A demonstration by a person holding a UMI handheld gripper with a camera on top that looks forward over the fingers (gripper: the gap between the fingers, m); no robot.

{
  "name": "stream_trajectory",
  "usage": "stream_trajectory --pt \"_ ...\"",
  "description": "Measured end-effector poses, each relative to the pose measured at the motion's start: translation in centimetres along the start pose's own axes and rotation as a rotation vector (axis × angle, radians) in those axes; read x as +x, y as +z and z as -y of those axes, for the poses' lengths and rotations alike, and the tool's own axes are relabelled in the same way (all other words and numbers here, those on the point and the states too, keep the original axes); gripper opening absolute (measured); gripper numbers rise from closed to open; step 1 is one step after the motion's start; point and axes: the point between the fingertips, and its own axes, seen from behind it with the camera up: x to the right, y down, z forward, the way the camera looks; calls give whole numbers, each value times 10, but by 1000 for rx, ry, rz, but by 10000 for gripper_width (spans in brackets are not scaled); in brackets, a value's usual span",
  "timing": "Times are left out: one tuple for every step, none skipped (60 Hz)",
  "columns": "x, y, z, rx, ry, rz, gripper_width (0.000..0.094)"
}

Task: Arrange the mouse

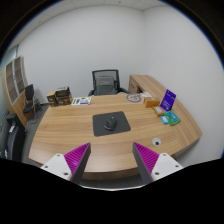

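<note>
A black mouse (112, 120) sits on a dark grey mouse mat (110, 124) in the middle of a curved wooden desk (70, 130). My gripper (112, 158) is above the desk's near edge, well short of the mat. Its two fingers with magenta pads (75, 157) stand wide apart with nothing between them. The mouse lies beyond the fingers, roughly on the line between them.
A black office chair (106, 82) stands behind the desk. A purple box (167, 99) and a teal item (171, 118) lie at the right end. A cardboard box (59, 97) and papers (83, 100) sit at the back left. Shelves (15, 85) line the left wall.
</note>
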Motion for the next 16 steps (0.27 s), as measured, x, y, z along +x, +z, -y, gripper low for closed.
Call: stream_trajectory --pt "-1 -2 -1 1 -1 -2 864" --pt "0 -4 -2 1 -2 -3 862" --pt "0 -6 -3 2 -2 -3 861" --pt "0 -7 -4 1 0 -1 862" --pt "-1 -9 -5 1 3 1 863" --pt "-1 -10 -6 1 5 3 861" --pt "-1 -10 -7 2 5 3 861" --pt "-1 -11 -7 4 4 2 861" --pt "-2 -12 -7 6 5 0 860" --pt "-1 -12 -7 8 4 -2 863" --pt "0 -13 -7 10 3 -4 863" --pt "0 -13 -7 9 2 -3 861" --pt "0 -14 -8 9 1 -2 861" --pt "-1 -15 -8 8 0 0 864" --pt "-1 -15 -8 8 -1 2 862" --pt "-2 -16 -8 8 -1 4 862"
